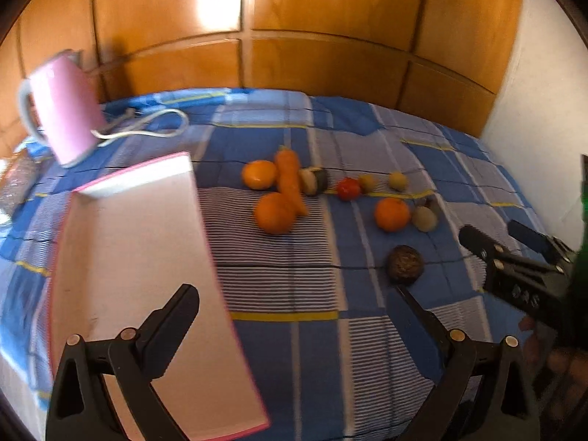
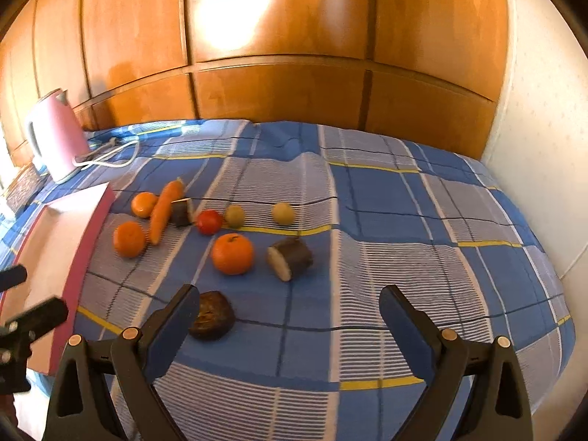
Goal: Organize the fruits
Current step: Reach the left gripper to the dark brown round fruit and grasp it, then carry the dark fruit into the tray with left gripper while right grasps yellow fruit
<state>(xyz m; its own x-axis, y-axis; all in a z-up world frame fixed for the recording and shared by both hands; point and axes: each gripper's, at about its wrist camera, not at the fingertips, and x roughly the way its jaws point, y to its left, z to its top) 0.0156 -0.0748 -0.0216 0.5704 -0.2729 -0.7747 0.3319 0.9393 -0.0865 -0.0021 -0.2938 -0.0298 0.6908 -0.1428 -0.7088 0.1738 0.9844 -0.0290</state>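
Fruit and vegetables lie on a blue checked cloth. Three oranges, a carrot, a red tomato, two small yellow-green fruits and cut dark eggplant pieces sit mid-table. A dark wrinkled fruit lies nearest. A pink-edged white tray lies at the left. My left gripper is open and empty, above the tray's right edge. My right gripper is open and empty, its left finger beside the dark fruit; it also shows in the left wrist view.
A pink kettle with a white cord stands at the back left. Wooden panels rise behind the table and a white wall stands at the right. The cloth's right half holds nothing.
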